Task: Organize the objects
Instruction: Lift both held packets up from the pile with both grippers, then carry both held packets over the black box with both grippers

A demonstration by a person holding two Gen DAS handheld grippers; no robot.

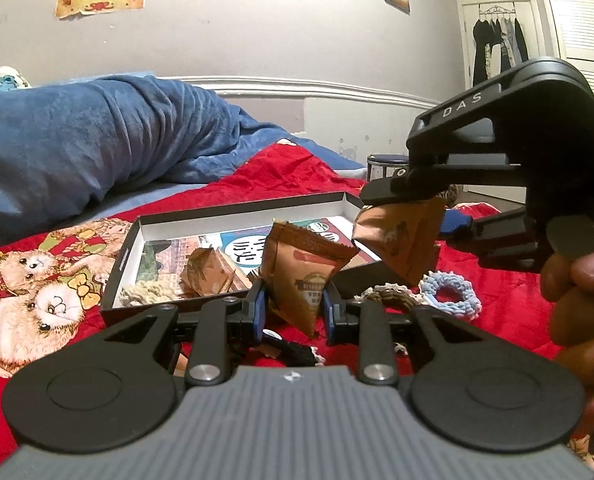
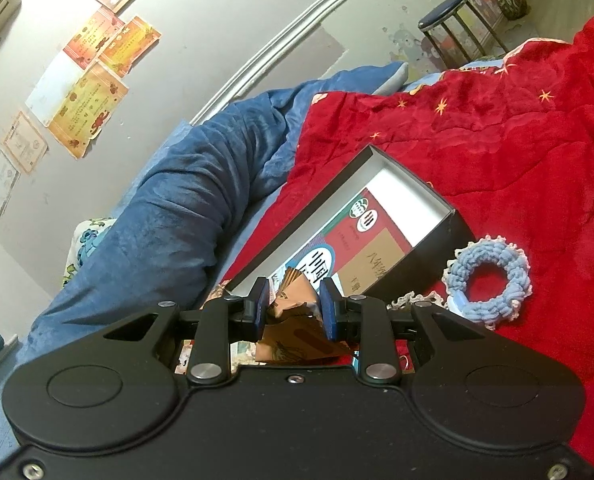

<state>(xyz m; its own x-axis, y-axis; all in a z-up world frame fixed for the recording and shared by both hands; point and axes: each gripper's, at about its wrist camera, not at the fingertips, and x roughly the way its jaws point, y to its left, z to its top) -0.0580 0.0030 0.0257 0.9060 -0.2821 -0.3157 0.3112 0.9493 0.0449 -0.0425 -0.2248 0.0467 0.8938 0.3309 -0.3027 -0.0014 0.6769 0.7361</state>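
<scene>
Your left gripper (image 1: 293, 304) pinches a brown foil snack packet (image 1: 307, 276), your right gripper (image 2: 293, 306) clamps another crumpled brown packet (image 2: 297, 332), above the shallow black box (image 1: 115, 276).

Three brown snack packets are counted: one (image 1: 305, 276) between the pads of the left tool (image 1: 293, 306), one (image 1: 401, 240) at two o'clock of it in the right tool (image 1: 429, 208), one (image 1: 207, 276) lying in the box at nine o'clock. One open box (image 1: 233, 216) is seen. Two crocheted rings are counted, a blue one (image 1: 451, 294) and a cream one (image 1: 389, 296). One cream yarn tuft (image 1: 143, 294) and two tools are counted.
</scene>
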